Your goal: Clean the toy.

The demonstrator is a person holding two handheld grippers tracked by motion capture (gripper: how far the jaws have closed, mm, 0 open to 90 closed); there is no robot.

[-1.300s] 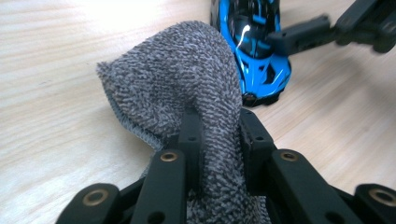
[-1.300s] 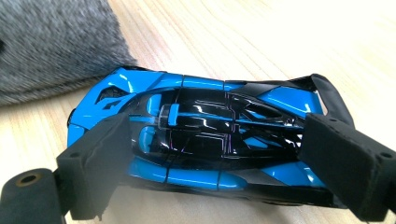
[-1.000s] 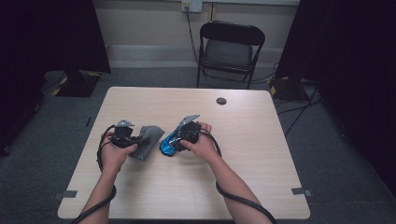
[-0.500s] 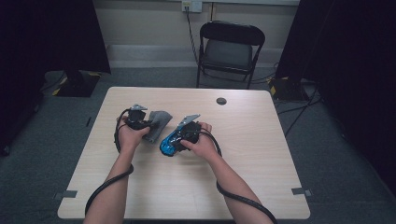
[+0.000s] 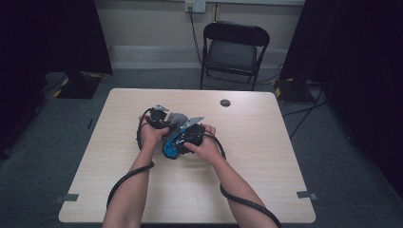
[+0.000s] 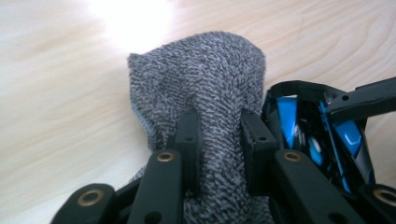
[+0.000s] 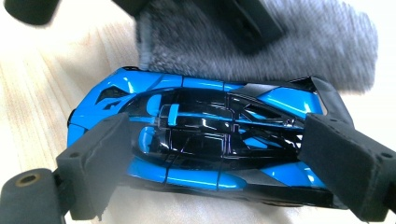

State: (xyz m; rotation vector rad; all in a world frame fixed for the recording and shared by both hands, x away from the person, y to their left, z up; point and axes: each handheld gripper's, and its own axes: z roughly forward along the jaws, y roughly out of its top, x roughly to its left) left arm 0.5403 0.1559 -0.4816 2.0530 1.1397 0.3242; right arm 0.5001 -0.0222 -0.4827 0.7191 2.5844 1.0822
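While my right gripper (image 7: 224, 172) clamps glossy blue-and-black toy car (image 7: 205, 140) nose-to-tail mid-table, left gripper (image 6: 219, 140) pinches grey terry cloth (image 6: 205, 84), touching car's long flank; left hand nearer.

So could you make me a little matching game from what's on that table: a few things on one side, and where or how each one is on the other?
Things:
1. grey cloth
2. blue toy car
3. small dark disc
4. folding chair

Descriptions:
A. lying alone on the table's far side
B. pinched between the jaws of the left gripper
C. standing on the floor behind the table
D. clamped front and back by the right gripper

Pairs: 1-B, 2-D, 3-A, 4-C
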